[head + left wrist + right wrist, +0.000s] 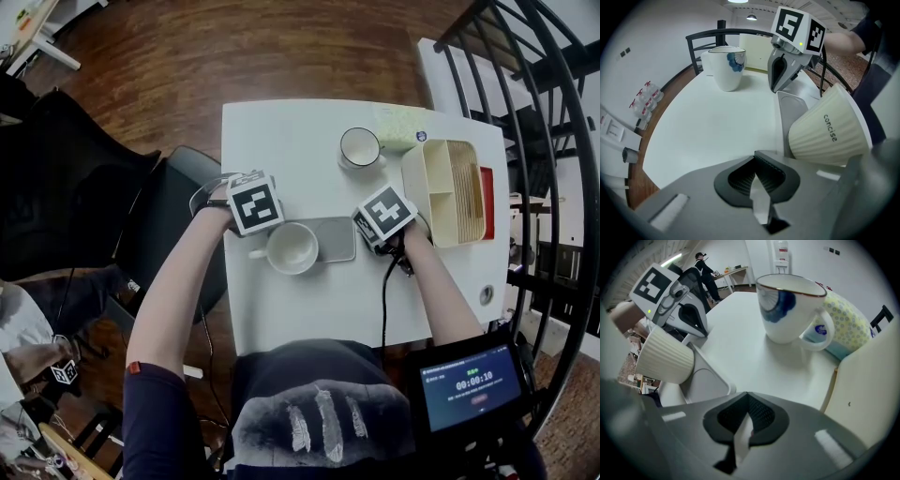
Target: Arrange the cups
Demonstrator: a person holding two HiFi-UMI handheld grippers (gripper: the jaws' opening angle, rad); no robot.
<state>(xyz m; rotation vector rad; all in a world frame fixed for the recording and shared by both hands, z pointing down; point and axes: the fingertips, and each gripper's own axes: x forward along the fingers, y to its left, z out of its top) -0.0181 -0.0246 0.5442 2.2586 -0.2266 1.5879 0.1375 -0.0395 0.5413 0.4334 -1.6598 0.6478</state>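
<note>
**Task items.** The ribbed cup (292, 248) stands upright, mouth up and long axis vertical, at the left end of the grey tray (336, 240). It sits near the table's left edge, about midway between the near and far edges, and its handle points toward the left edge. The blue-marked mug (359, 147) also stands upright, close to the far edge near its middle, with its handle pointing toward the right edge.

**Grippers.** The left gripper (757, 178) has its jaws closed together with nothing between them. It is just beside the ribbed cup, on its far-left side. The right gripper (747, 416) is likewise closed and empty, at the tray's right end.

**Edges and open room.** The white table (281, 131) is bare at its far-left corner and along the near edge. A cream divided box (450, 192) lies along the right edge. A yellow dotted pouch (398, 122) lies at the far edge, just beside the mug.
</note>
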